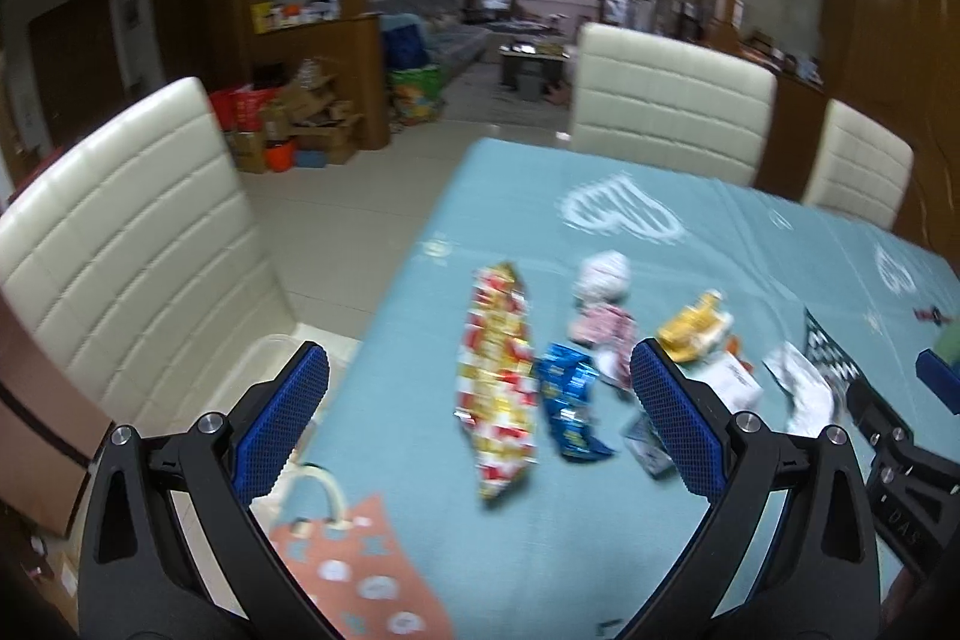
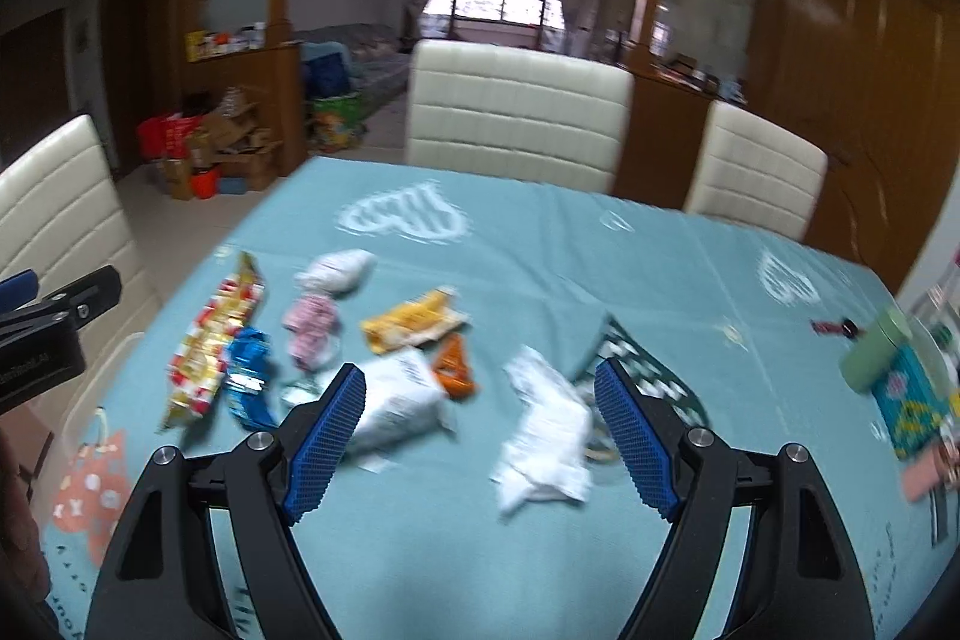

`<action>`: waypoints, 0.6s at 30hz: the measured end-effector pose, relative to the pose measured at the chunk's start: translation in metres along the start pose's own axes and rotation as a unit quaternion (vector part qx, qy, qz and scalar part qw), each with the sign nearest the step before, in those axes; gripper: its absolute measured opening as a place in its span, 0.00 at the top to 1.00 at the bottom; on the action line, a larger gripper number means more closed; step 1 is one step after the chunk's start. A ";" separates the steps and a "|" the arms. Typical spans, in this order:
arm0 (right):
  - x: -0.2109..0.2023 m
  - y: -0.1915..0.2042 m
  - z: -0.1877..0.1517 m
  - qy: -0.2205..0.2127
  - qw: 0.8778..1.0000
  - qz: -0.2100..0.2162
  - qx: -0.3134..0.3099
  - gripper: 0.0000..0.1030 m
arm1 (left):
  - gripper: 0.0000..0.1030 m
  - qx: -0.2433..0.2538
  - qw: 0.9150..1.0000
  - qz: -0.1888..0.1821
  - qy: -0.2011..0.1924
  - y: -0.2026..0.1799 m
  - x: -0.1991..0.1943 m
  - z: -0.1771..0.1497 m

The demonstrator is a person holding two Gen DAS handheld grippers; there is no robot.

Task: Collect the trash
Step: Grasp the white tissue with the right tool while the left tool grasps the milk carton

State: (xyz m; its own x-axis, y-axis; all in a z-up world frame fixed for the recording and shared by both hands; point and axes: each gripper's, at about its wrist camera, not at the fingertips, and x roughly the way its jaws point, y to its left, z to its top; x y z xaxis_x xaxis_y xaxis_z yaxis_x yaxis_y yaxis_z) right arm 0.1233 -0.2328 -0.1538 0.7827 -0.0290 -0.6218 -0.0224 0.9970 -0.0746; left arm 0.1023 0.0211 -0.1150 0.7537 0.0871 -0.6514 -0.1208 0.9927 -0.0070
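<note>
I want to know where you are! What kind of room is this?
Probably a home dining area: a table with a blue cloth, cream chairs around it, and a living room sofa behind.

The right tool (image 2: 480, 436) hangs wide open above white crumpled wrappers (image 2: 543, 436) on the blue tablecloth (image 2: 540, 232).

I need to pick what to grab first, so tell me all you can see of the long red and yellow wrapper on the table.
The long red and yellow wrapper is a narrow, crinkled, shiny foil-like packet printed in red, yellow and white. It lies flat and looks empty, stretched lengthwise away from the camera on the light blue tablecloth, the leftmost piece in the litter. A blue wrapper lies against its right edge. Neither gripper touches it.
</note>
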 end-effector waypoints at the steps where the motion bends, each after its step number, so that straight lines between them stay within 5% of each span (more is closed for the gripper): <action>1: 0.002 -0.011 -0.005 0.008 1.000 -0.012 0.011 0.25 | 0.04 0.004 1.000 -0.004 0.003 -0.005 0.002 -0.001; 10: 0.024 -0.071 -0.047 0.059 0.995 -0.049 0.067 0.25 | 0.04 0.052 0.997 -0.037 0.049 -0.061 0.035 -0.027; 18: 0.060 -0.073 -0.061 0.092 0.994 0.000 0.057 0.25 | 0.04 0.152 0.987 -0.042 0.031 -0.106 0.059 -0.038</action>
State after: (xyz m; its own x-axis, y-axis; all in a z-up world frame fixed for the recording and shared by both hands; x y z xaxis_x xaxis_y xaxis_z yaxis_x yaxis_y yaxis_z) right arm 0.1338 -0.3116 -0.2331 0.6555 -0.0319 -0.7545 0.0572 0.9983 0.0074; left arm 0.1350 -0.0824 -0.1818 0.7110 0.0079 -0.7031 0.1473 0.9761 0.1599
